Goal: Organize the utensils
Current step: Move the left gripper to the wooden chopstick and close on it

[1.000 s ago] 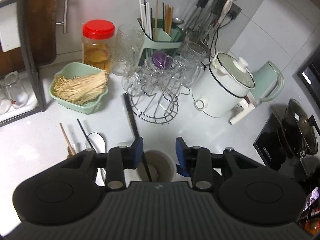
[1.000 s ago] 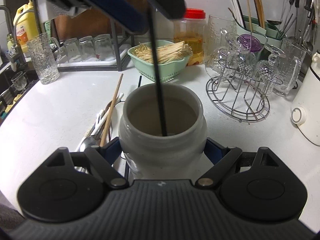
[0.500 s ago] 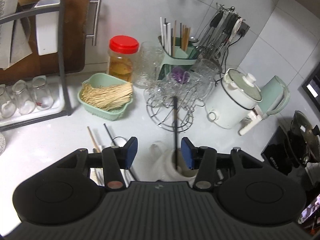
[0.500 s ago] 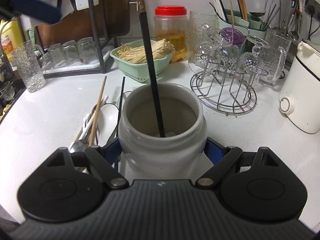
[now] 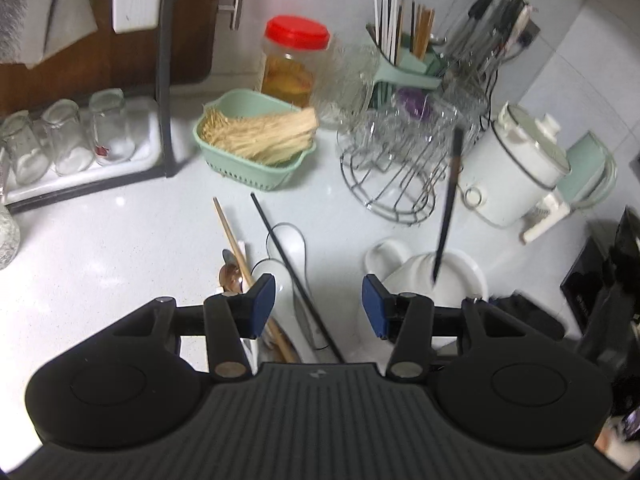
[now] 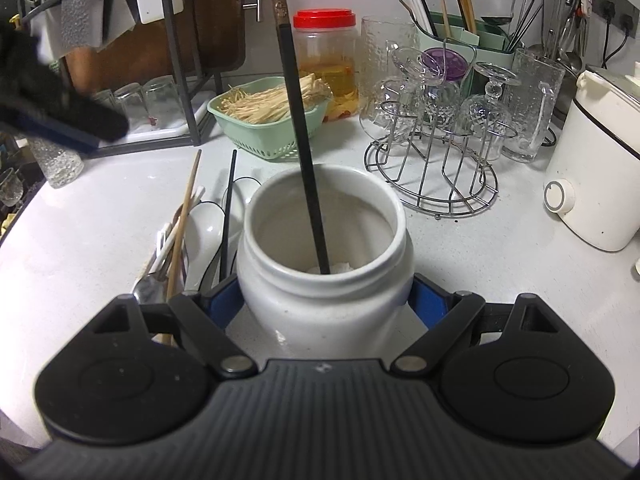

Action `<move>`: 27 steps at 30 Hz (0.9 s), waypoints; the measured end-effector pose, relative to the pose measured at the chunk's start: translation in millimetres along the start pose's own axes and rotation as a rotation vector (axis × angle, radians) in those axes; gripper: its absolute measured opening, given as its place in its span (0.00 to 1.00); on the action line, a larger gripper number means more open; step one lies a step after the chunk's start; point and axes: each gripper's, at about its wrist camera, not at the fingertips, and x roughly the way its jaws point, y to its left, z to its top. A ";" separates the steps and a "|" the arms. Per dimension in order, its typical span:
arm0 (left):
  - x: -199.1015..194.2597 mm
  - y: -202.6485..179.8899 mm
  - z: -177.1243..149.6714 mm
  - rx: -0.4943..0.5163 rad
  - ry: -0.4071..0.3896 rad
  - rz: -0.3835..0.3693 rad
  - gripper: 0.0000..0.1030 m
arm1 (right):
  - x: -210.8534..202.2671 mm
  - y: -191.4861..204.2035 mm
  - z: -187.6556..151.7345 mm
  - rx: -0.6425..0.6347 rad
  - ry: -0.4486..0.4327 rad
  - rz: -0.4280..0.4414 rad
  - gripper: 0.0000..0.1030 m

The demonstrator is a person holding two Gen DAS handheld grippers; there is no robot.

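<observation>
1. A white counter (image 5: 100, 248) in a crowded kitchen; no label on any jar or appliance is readable.
2. The right gripper (image 6: 326, 304) clamps the white jar (image 6: 326, 264), pads on both sides.
3. One black chopstick (image 6: 300, 132) stands tilted inside it.
4. The left gripper (image 5: 318, 304) hangs open and empty over the loose chopstick (image 5: 288, 264), wooden chopstick (image 5: 232, 236) and spoon (image 5: 230, 276).
</observation>
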 end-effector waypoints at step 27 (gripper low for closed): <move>119.2 92.1 24.3 -0.244 0.018 0.101 0.42 | 1.9 -1.8 0.3 0.024 -0.020 -0.027 0.87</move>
